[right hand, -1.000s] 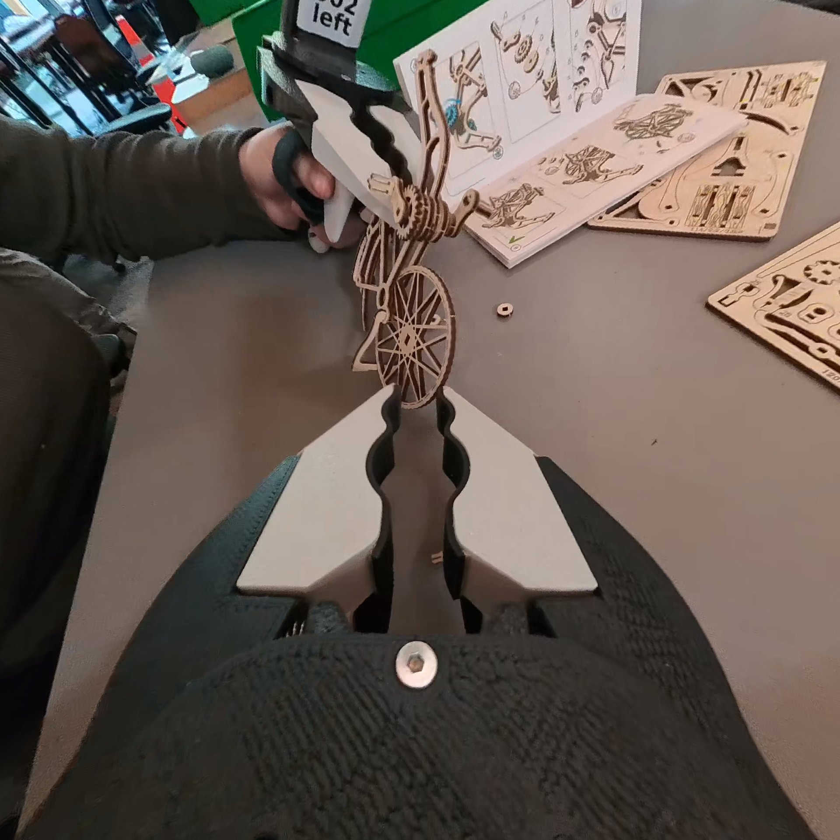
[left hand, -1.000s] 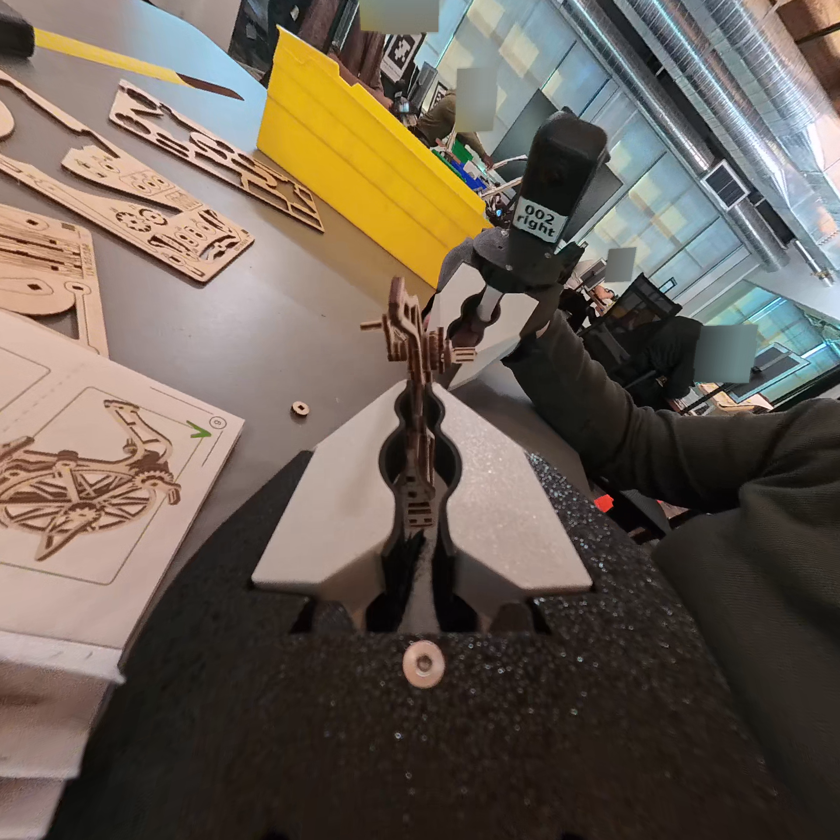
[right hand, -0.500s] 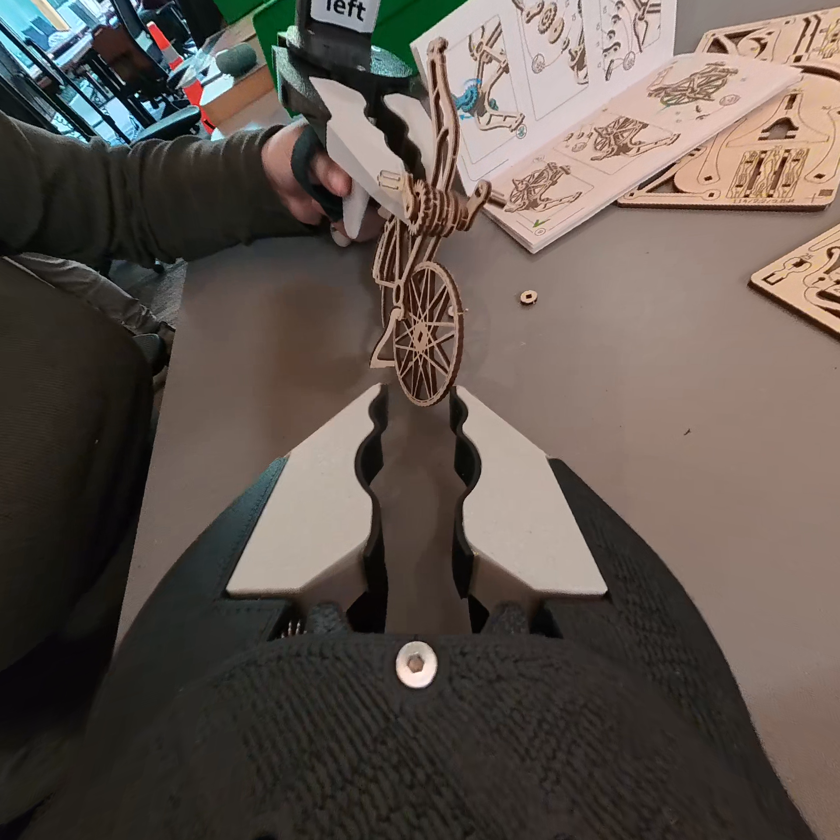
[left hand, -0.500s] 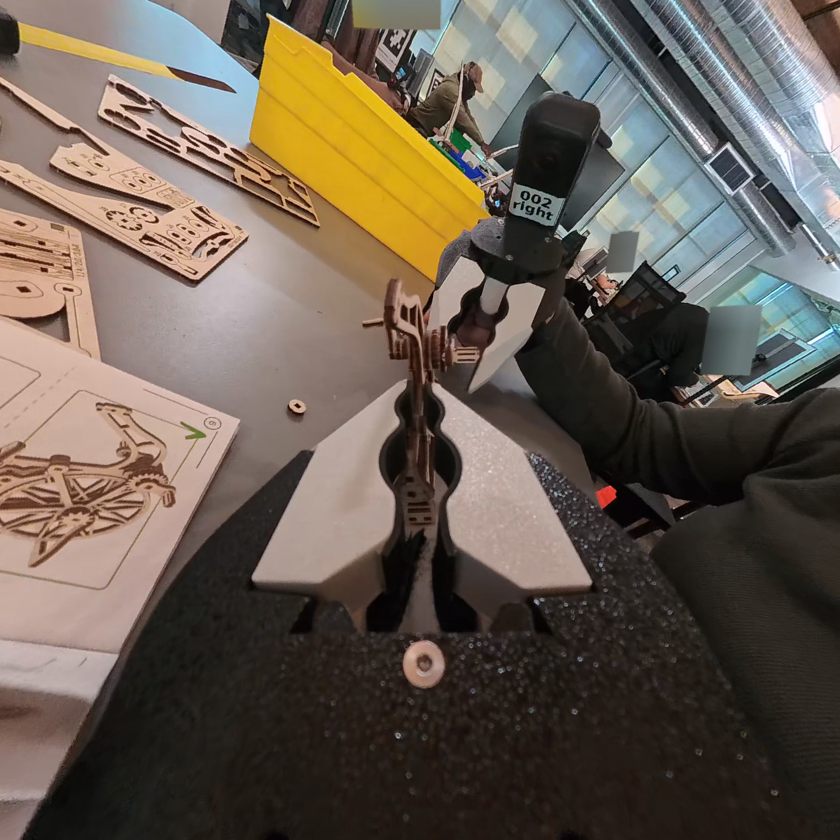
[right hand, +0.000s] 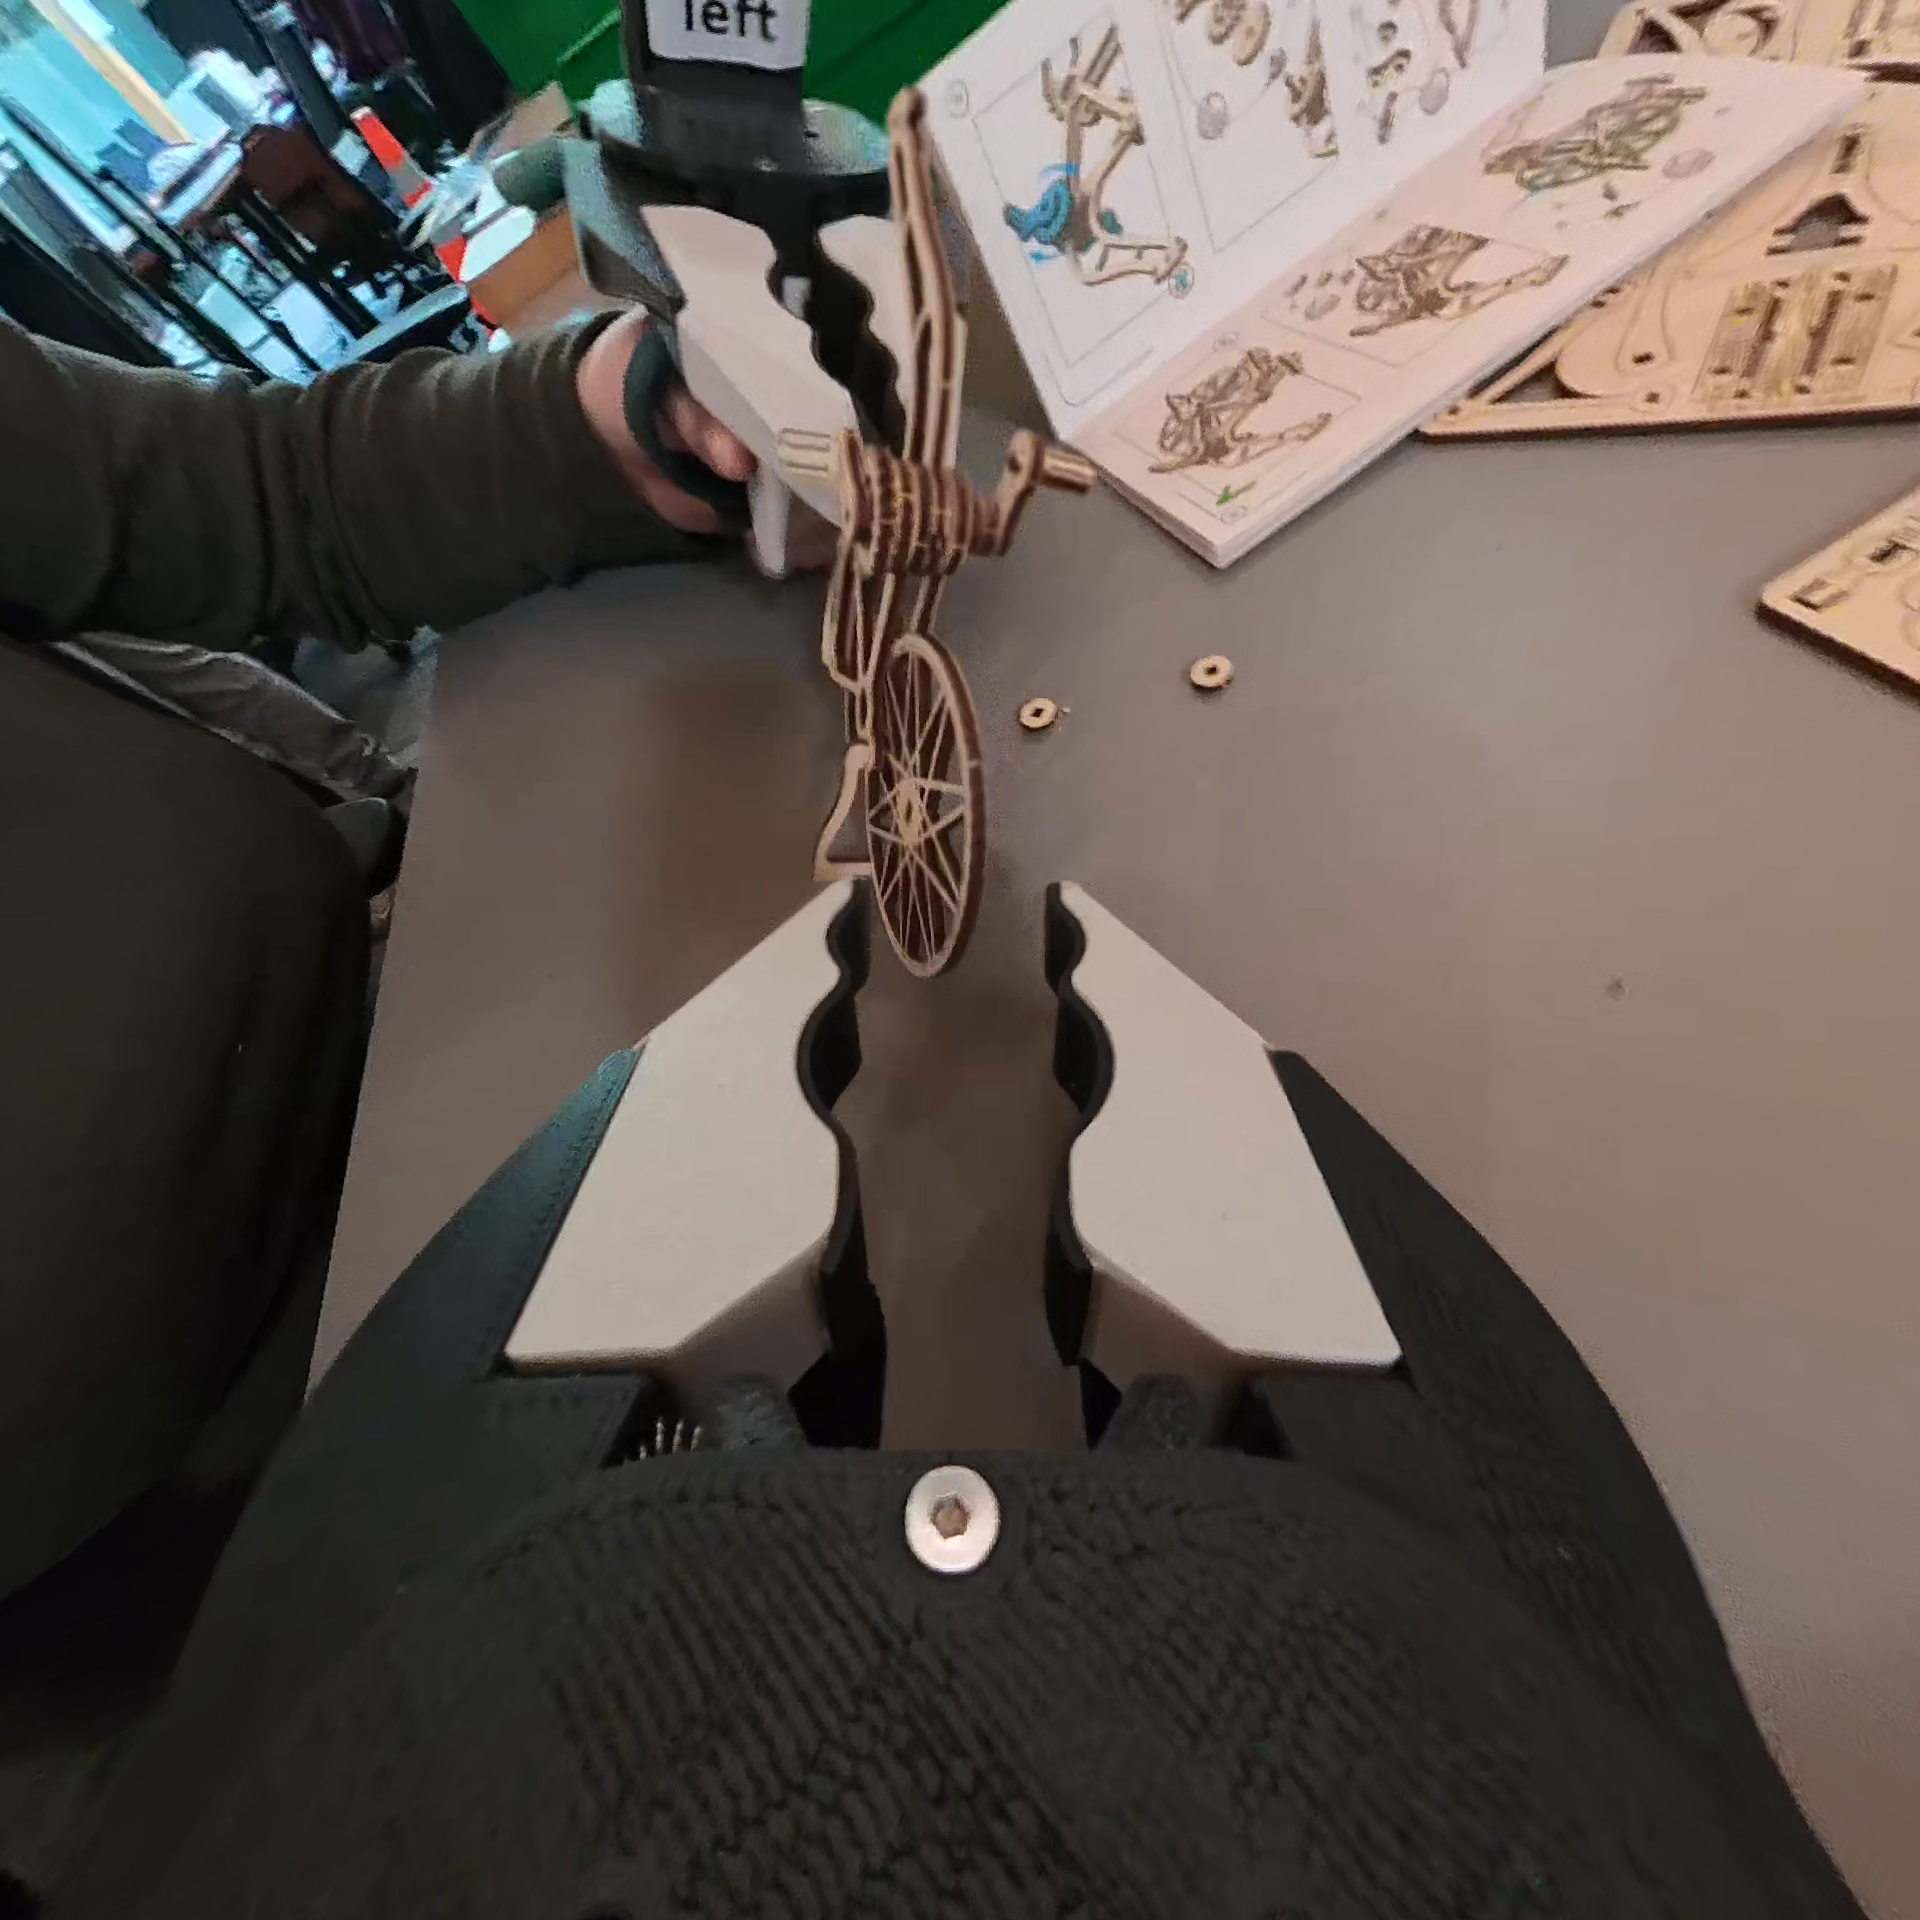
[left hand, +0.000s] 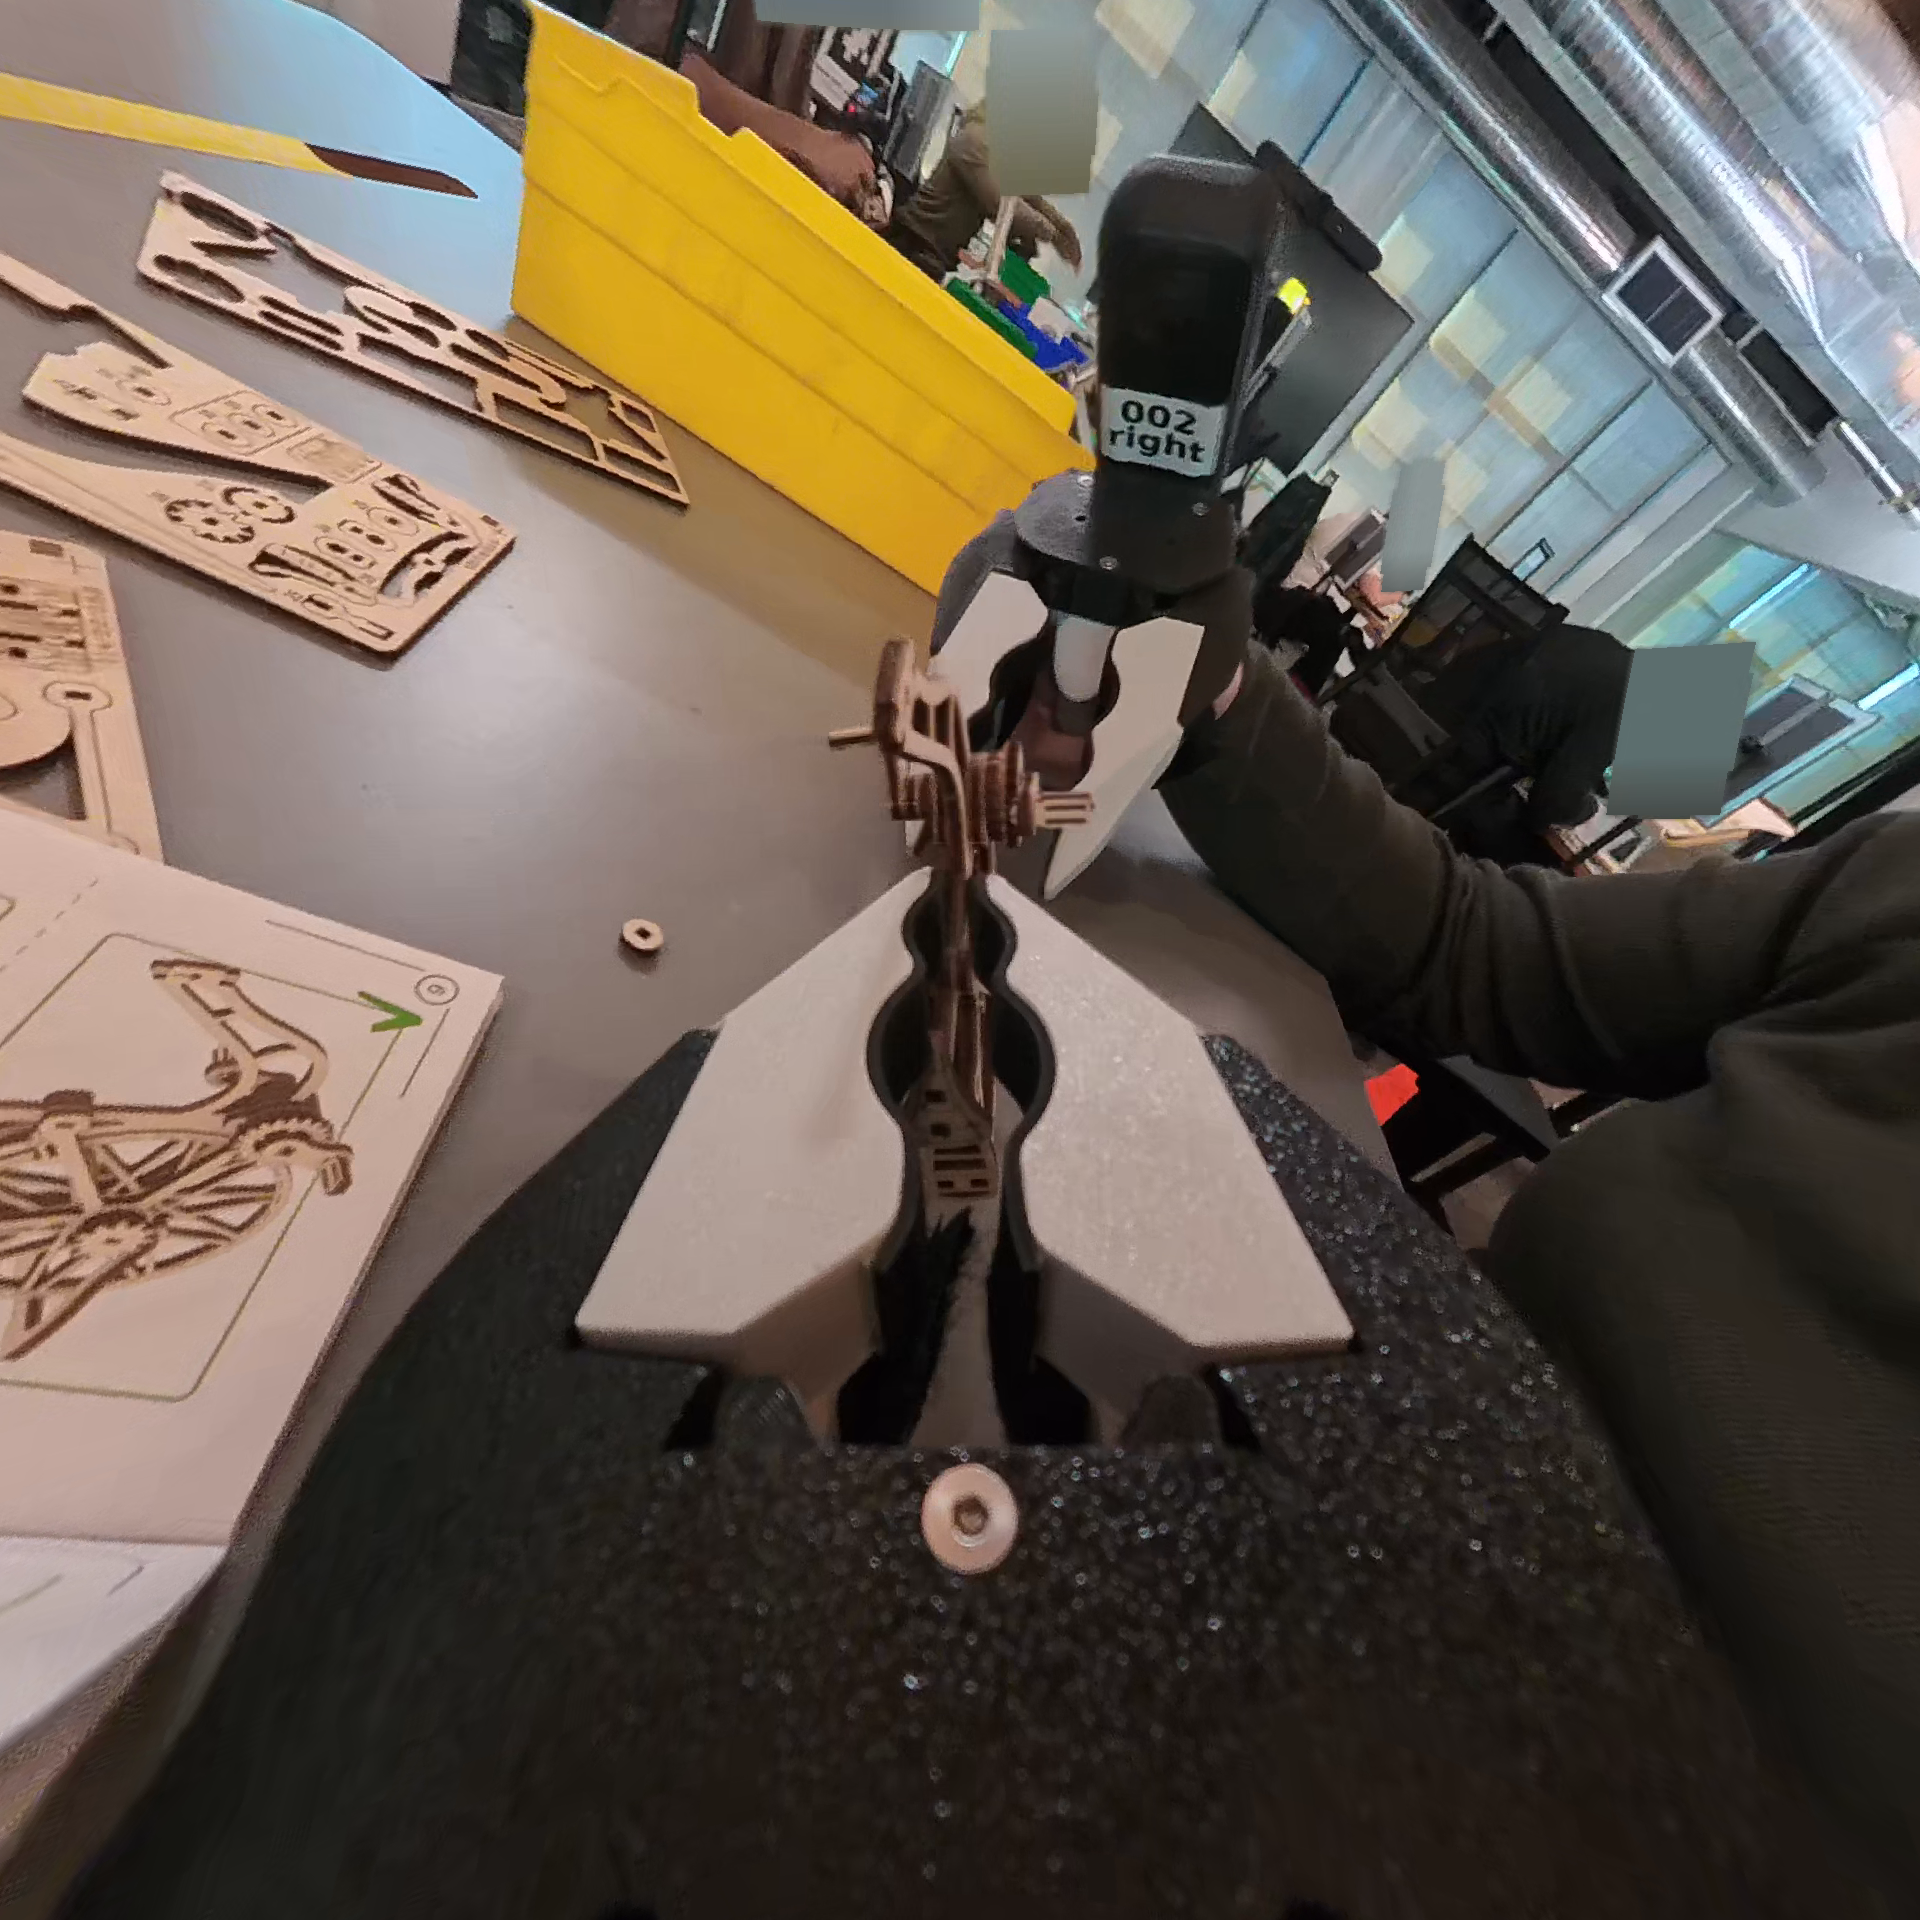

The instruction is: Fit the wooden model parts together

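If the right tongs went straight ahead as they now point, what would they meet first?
Most likely the spoked wheel of the wooden bicycle model, which the left tongs hold up. The wheel's lower rim already hangs at the mouth of the open right tongs, nearer their left finger; depth is unclear.

Bare tabletop [right hand: 1351, 1039] right of the wheel [right hand: 920, 821] (two washers [right hand: 1210, 672] lie there); booklet [right hand: 1403, 270] blocks beyond.
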`<state>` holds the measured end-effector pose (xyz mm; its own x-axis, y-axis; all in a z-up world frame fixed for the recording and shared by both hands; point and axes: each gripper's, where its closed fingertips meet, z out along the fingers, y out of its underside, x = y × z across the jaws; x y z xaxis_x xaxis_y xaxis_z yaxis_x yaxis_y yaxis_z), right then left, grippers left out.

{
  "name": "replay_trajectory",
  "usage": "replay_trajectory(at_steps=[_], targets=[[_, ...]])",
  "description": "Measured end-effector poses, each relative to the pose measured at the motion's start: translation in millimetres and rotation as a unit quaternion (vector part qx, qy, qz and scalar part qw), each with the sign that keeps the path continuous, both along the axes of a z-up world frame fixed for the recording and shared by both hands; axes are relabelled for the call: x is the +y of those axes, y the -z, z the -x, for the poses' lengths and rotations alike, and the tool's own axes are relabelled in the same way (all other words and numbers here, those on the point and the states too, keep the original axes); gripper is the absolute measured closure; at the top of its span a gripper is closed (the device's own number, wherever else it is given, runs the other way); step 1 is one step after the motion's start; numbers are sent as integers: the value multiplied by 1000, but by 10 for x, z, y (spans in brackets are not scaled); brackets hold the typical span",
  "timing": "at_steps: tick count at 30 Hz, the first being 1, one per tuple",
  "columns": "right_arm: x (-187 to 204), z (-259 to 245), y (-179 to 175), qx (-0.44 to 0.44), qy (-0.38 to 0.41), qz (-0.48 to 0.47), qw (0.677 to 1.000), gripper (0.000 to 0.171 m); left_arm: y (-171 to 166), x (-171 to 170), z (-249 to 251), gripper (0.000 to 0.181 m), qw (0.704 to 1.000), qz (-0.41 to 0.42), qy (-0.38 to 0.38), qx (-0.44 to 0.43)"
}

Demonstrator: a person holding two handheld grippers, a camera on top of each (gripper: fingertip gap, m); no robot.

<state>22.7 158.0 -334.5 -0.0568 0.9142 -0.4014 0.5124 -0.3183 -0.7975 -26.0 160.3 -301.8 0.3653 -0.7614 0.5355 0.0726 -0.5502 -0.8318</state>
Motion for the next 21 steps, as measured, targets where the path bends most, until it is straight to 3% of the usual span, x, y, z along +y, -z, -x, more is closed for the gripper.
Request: replay_trajectory(at_steps=[3, 6, 10, 15, 21], targets=[[-137, 57, 11, 10, -39, -13, 999, 165, -8, -49, -37, 180, 1000, -18, 12, 10], [-180, 76, -19, 26, -52, -24, 998, 170, -41, -71, -39, 181, 1000, -27, 17, 3], [-178, 75, -19, 33, -56, -33, 997, 171, -53, -84, -48, 180, 999, -43, 15, 10], [-185, 105, -62, 49, -55, -59, 996, 171, 155, -167, -156, 141, 992, -57, 41, 105], [-183, 107, -68, 52, -53, -68, 995, 171, 307, -287, -177, 136, 982, -62, 80, 162]])
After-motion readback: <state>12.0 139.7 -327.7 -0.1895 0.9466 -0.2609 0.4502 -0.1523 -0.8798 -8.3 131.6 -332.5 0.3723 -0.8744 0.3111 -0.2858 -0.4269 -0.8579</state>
